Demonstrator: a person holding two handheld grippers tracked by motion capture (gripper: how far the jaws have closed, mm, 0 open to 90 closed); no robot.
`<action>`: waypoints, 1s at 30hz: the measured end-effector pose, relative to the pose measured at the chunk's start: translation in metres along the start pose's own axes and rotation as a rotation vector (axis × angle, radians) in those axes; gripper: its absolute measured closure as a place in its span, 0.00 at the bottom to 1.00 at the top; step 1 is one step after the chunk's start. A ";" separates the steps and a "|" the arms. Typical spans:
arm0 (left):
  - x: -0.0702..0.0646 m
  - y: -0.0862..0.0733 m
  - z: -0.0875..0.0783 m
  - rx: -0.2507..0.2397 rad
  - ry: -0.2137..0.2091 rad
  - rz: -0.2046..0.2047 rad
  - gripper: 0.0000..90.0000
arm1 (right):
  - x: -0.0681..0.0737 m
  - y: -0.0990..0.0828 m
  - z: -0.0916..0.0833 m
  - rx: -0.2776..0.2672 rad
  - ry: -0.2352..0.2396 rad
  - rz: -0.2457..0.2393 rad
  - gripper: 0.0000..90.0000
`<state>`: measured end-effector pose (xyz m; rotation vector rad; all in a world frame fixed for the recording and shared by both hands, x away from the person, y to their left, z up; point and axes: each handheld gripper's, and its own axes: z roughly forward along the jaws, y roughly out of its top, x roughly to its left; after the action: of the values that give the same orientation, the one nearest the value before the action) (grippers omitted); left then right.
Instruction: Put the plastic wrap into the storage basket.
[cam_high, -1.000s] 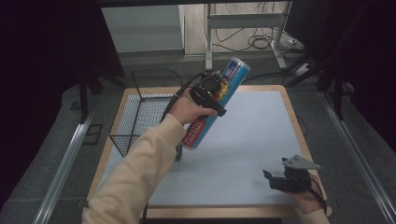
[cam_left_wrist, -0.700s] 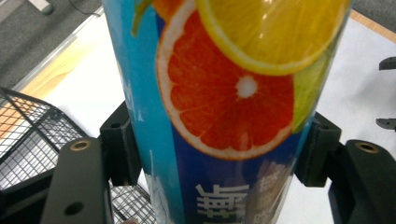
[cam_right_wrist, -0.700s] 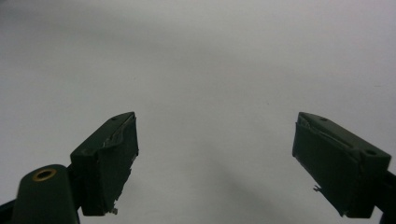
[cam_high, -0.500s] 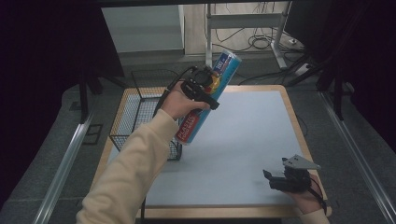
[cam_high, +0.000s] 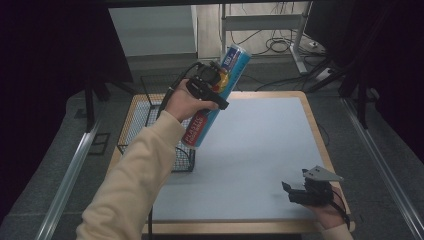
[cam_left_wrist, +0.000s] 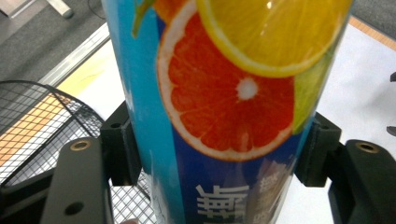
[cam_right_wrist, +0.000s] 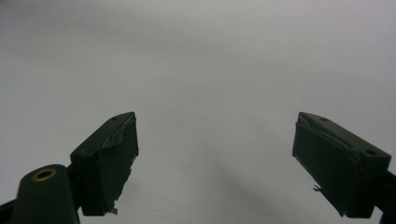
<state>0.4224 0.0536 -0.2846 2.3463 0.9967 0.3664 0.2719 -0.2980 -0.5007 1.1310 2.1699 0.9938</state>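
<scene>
From the high view, I have the left gripper (cam_high: 216, 85) clamped round the middle of a tall blue tube (cam_high: 215, 100), a cylinder with fruit printed on it and a red band near its lower end. The tube hangs tilted in the air, its top leaning away toward the far edge of the table (cam_high: 310, 125), its foot hovering over the near right corner of the black wire basket (cam_high: 145, 115) that stands at the table's left side. My right gripper (cam_high: 300, 192) rests low on the grey mat near the front right corner, well apart from all this.

In the left gripper view, the two black jaws press on either side of the tube (cam_left_wrist: 224, 107), and the basket's mesh (cam_left_wrist: 37, 121) shows below and to the left. The grip looks square and firm.

In the right gripper view, my right gripper (cam_right_wrist: 215, 163) stands with its jaws wide apart and nothing between them, only bare mat ahead.

I judge the step in hand to be carrying the tube across to the basket. The next move, as I read it, calls for bringing the foot fully over the basket's opening, clear of the wire rim, then lowering before I let the jaws part.
</scene>
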 end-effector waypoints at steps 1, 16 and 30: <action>0.002 -0.001 -0.001 -0.007 0.002 -0.004 0.35 | 0.000 0.000 0.000 0.000 0.000 0.000 0.16; 0.028 -0.013 -0.020 -0.004 0.057 -0.039 0.35 | 0.000 0.000 0.001 0.004 0.000 0.004 0.16; 0.061 -0.037 -0.009 0.027 0.089 -0.101 0.36 | -0.001 -0.001 0.001 0.005 -0.006 0.002 0.16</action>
<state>0.4393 0.1224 -0.2974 2.3103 1.1644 0.4229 0.2729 -0.2985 -0.5022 1.1373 2.1677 0.9852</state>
